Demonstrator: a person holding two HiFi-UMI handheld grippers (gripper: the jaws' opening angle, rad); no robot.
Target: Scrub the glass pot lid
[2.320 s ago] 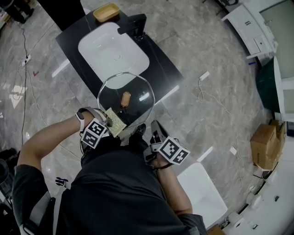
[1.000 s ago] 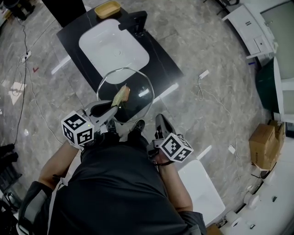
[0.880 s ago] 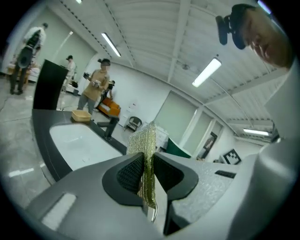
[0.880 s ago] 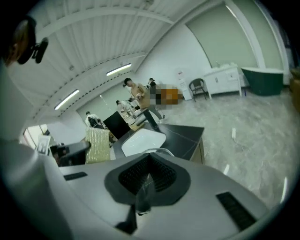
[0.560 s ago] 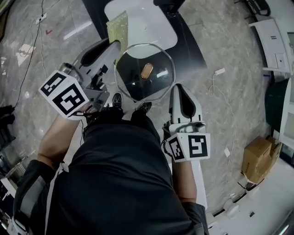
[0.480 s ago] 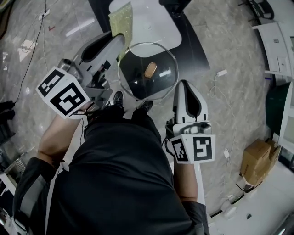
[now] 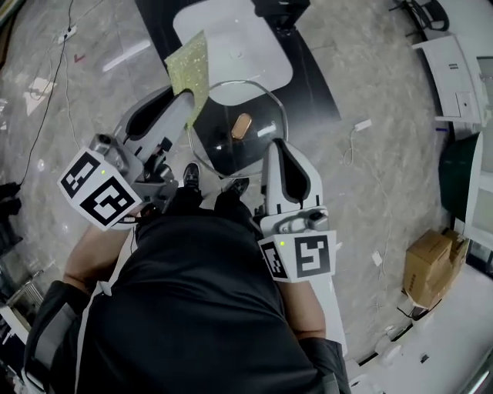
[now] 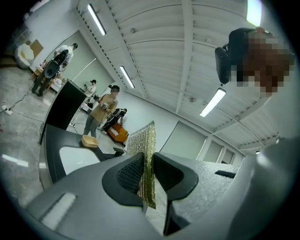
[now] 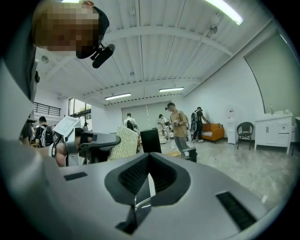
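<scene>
The round glass pot lid (image 7: 223, 146) with its tan knob (image 7: 241, 125) is held up over the black counter. My right gripper (image 7: 276, 148) is shut on the lid's near right rim. In the right gripper view the lid (image 9: 149, 183) shows edge-on between the jaws of the right gripper (image 9: 148, 180). My left gripper (image 7: 183, 100) is shut on a yellow-green scouring pad (image 7: 189, 71), which stands just left of the lid's rim and apart from the glass. The pad (image 8: 146, 140) sticks up between the left gripper's (image 8: 148, 171) ribbed pads.
A white sink basin (image 7: 231, 42) is set in the black counter (image 7: 312, 81), with a dark faucet (image 7: 281, 8) at its far end. Grey marble floor lies all around, and a cardboard box (image 7: 431, 265) sits at the right. Several people (image 9: 179, 124) stand farther back in the room.
The pad has left the lid's top and now sits up and to the left of it. Both grippers and the lid have risen closer to the head camera.
</scene>
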